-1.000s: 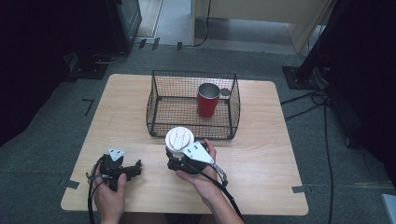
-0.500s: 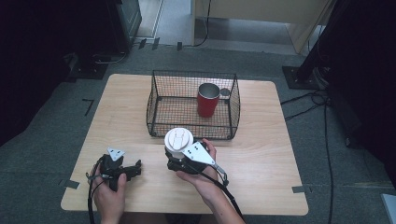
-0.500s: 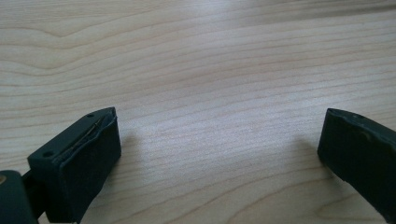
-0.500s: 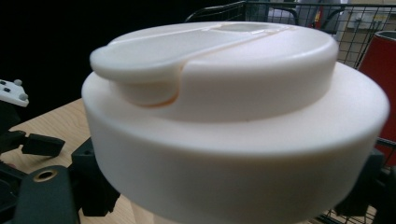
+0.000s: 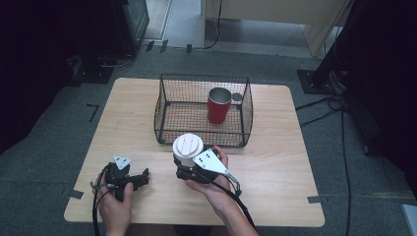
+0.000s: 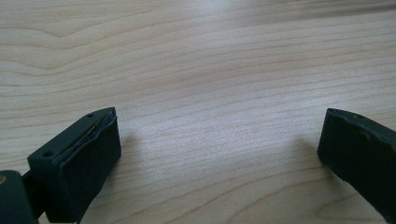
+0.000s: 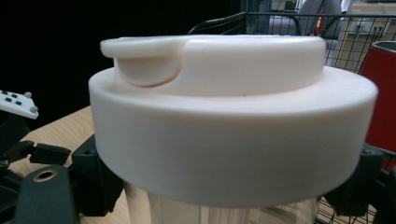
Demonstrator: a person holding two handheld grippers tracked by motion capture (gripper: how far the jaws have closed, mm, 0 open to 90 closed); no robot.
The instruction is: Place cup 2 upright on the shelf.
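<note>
Right gripper (image 5: 189,164), low centre of the high view, fingers clamped on a clear cup with a white lid (image 5: 188,148), just under the lid's rim; cup upright, standing on or just above the wooden bench (image 5: 275,162), which of the two impossible to tell. Same cup (image 7: 233,130) looming across the right gripper view, lid with a raised sip-flap on top, black fingers (image 7: 100,182) pressed to the clear wall at either side below it. Just behind the cup, toward the frame's top, a black wire basket (image 5: 164,105), near but not touching as far as can be told. Inside the basket, at its right rear, a red metal cup (image 5: 219,105), upright, open mouth up, with a small round silvery object (image 5: 237,97) just beside it, too small to name. Left gripper (image 5: 140,179) at lower left of the high view, held low over the bench, well apart from the lidded cup; fingers (image 6: 88,158) spread wide in the left gripper view, nothing between them, bare wood grain (image 6: 210,93) beyond. Dark floor (image 5: 74,118) around the bench, cables at right.
</note>
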